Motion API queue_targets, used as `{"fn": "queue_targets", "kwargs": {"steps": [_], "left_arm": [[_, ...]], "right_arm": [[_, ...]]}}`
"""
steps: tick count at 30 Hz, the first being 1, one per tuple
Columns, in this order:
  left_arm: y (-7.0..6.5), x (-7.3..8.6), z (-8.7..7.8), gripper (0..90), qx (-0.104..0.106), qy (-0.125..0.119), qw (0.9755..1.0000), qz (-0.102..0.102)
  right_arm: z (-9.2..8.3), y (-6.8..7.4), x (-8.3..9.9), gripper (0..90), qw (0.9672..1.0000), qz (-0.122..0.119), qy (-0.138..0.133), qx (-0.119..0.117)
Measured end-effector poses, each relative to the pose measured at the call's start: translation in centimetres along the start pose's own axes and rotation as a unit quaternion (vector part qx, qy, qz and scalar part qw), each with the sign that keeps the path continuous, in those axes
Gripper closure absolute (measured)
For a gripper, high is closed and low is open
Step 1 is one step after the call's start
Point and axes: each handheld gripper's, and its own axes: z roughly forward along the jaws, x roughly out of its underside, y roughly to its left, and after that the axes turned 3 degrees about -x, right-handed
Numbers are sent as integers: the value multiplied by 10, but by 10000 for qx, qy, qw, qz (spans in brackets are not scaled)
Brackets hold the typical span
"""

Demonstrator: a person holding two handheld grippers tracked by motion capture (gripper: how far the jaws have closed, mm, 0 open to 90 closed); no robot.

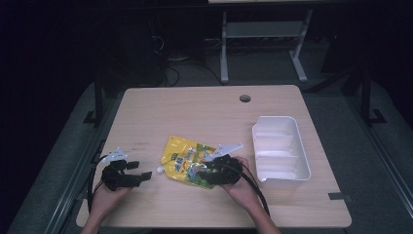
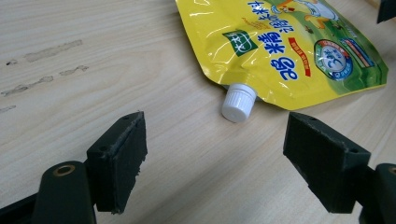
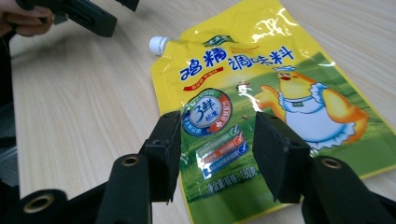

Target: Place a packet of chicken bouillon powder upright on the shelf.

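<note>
A yellow spouted seasoning pouch point(image 1: 184, 160) point(image 2: 285, 46) point(image 3: 261, 88) lies flat on the wooden table, printed with a cartoon chicken. Its white screw cap point(image 1: 159, 170) point(image 2: 239, 102) point(image 3: 159, 44) points toward the left gripper. My left gripper point(image 1: 140, 170) point(image 2: 217, 140) stands open wide just short of the cap, which lies ahead of the gap, untouched. My right gripper point(image 1: 199, 174) point(image 3: 217, 140) is open over the pouch's bottom end, and the label shows between its jaws. The left gripper's point(image 3: 88, 16) jaw appears far off in the right gripper view.
A white plastic bin point(image 1: 281, 148) with inner dividers stands at the right side of the table point(image 1: 204, 112). A round cable hole point(image 1: 245, 98) sits near the far edge. Faint grey smudges point(image 2: 46, 70) mark the wood left of the pouch.
</note>
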Motion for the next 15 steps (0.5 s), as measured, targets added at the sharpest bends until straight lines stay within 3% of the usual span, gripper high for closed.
{"fn": "queue_targets", "kwargs": {"steps": [9, 15], "left_arm": [[-2, -3, -3, 247, 52, -57, 10000, 21], [-2, -5, -3, 272, 108, -102, 9999, -39]], "right_arm": [[14, 0, 9, 642, 9996, 91, 220, 117], [16, 2, 12, 683, 9996, 57, 116, 263]]}}
